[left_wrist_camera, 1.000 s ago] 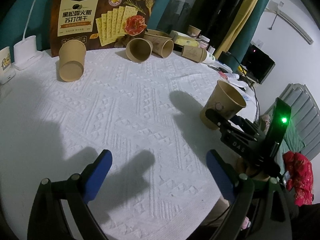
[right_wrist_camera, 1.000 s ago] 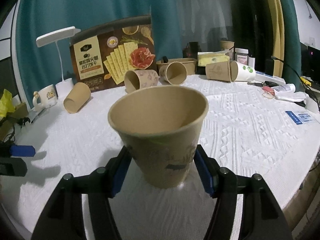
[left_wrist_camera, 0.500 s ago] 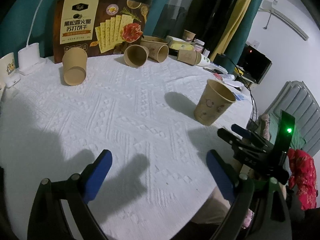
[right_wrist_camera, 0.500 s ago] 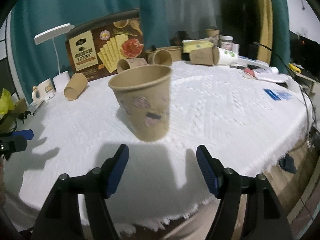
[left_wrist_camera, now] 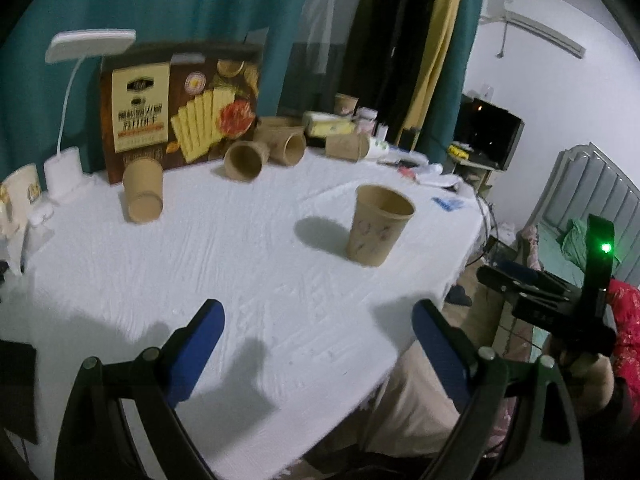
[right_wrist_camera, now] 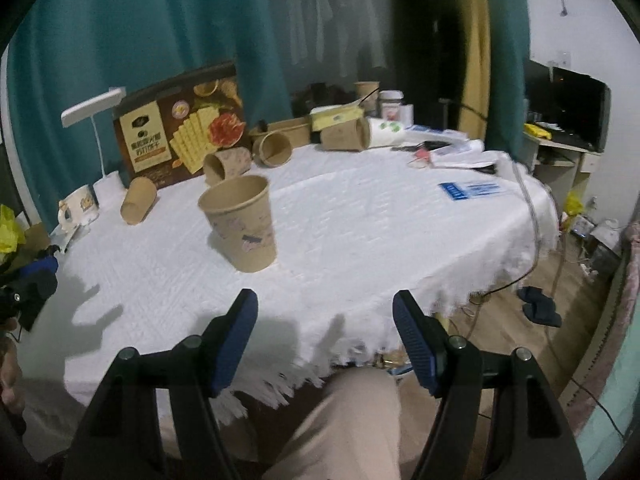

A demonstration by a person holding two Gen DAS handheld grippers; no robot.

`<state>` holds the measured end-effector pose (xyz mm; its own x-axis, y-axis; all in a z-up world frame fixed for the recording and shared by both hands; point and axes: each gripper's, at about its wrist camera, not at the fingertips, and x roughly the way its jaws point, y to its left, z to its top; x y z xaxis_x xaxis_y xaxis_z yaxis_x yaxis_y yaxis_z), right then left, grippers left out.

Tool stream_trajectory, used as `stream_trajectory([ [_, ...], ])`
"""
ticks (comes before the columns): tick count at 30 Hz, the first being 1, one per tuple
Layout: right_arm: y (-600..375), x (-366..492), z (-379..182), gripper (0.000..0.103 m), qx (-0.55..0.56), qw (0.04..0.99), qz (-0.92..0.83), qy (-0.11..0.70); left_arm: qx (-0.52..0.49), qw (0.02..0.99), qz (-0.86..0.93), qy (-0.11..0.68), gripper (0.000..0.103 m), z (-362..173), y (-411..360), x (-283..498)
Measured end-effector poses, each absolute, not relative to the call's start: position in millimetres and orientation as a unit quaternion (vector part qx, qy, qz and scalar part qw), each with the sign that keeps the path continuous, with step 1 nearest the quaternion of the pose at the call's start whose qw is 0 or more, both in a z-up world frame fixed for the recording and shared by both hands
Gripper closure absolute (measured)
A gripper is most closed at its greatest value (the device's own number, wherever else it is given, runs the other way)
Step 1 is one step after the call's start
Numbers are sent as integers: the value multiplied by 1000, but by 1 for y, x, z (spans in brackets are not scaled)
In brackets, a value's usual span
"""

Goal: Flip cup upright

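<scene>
A brown paper cup (left_wrist_camera: 376, 226) stands upright, mouth up, on the white tablecloth (left_wrist_camera: 224, 264); it also shows in the right wrist view (right_wrist_camera: 242, 224). My right gripper (right_wrist_camera: 326, 320) is open and empty, pulled back past the table's near edge, well clear of the cup. My left gripper (left_wrist_camera: 318, 334) is open and empty above the near part of the table. The right gripper also shows at the right of the left wrist view (left_wrist_camera: 520, 280). Other brown cups lie on their sides at the back: one at the left (left_wrist_camera: 143, 190), two by the box (left_wrist_camera: 244, 160).
A cracker box (left_wrist_camera: 180, 120) stands at the back, with a white lamp (left_wrist_camera: 64, 168) and a mug (left_wrist_camera: 18, 196) to its left. More cups and clutter (right_wrist_camera: 352, 128) sit at the back right. The tablecloth's fringed edge (right_wrist_camera: 360, 344) is just ahead of my right gripper.
My right gripper has let go of the upright cup and drawn back off the table edge. My left gripper has also pulled back and tilted up. The cup stays standing.
</scene>
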<state>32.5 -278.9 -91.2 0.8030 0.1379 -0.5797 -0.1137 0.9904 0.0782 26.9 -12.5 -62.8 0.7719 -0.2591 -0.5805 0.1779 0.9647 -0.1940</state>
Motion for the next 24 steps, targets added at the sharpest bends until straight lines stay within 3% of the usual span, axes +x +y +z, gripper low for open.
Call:
stream_trajectory([
  [18, -326, -43, 19, 35, 37, 979, 42, 198, 16, 978, -113, 174, 6, 24, -65, 6],
  [24, -319, -64, 54, 28, 34, 987, 52, 148, 35, 984, -116, 133, 4, 53, -73, -8],
])
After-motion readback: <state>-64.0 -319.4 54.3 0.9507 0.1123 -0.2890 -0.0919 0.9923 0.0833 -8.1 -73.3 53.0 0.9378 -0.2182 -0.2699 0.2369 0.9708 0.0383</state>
